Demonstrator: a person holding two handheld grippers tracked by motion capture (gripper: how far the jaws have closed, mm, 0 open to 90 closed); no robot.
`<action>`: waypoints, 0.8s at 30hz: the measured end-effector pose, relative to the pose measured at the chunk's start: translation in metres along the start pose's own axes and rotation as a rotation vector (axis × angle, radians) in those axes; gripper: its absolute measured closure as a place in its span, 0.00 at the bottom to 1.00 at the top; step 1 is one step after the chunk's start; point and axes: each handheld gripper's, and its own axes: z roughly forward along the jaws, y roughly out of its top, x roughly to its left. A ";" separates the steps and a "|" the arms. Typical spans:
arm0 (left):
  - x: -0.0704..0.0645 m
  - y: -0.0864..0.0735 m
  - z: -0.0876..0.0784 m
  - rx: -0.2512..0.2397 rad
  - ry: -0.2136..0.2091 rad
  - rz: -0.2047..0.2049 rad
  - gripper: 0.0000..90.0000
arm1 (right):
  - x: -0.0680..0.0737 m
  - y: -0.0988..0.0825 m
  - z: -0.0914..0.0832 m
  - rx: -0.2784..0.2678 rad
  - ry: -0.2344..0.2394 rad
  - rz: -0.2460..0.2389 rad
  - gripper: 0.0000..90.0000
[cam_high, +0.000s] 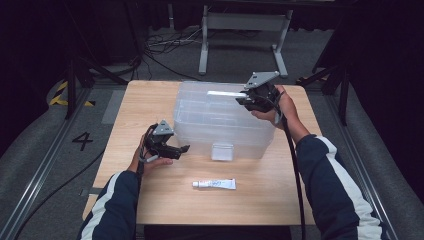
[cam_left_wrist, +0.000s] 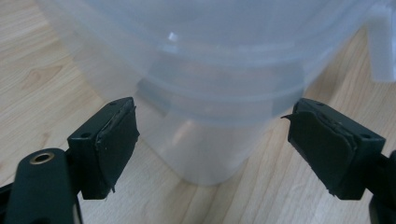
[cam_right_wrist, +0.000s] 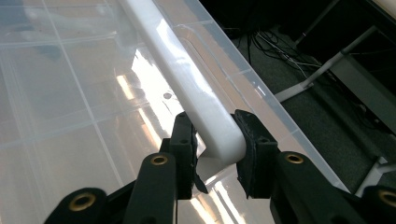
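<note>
My right gripper (cam_high: 248, 99) has its jaws clamped on the white bar-shaped plastic handle (cam_right_wrist: 187, 79) at the two o'clock edge of the clear rectangular plastic storage box (cam_high: 222, 117), which sits just past the middle of the light wooden table (cam_high: 150, 200). My left gripper (cam_high: 175, 149), at the box's eight o'clock corner, has its jaws spread wide and empty, facing that rounded corner without touching it. A small white tube (cam_high: 214, 184) lies on the table at six o'clock from the box, apart from both grippers.
</note>
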 end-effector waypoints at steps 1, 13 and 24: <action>0.001 0.000 0.001 0.001 -0.002 -0.003 0.14 | 0.000 0.000 0.000 0.000 -0.001 -0.004 0.79; 0.005 -0.002 -0.017 -0.021 -0.039 -0.044 0.18 | 0.008 0.005 0.003 -0.015 0.025 -0.047 0.80; -0.012 -0.010 -0.041 -0.023 0.015 -0.017 0.20 | 0.014 0.010 0.007 -0.039 0.058 -0.070 0.80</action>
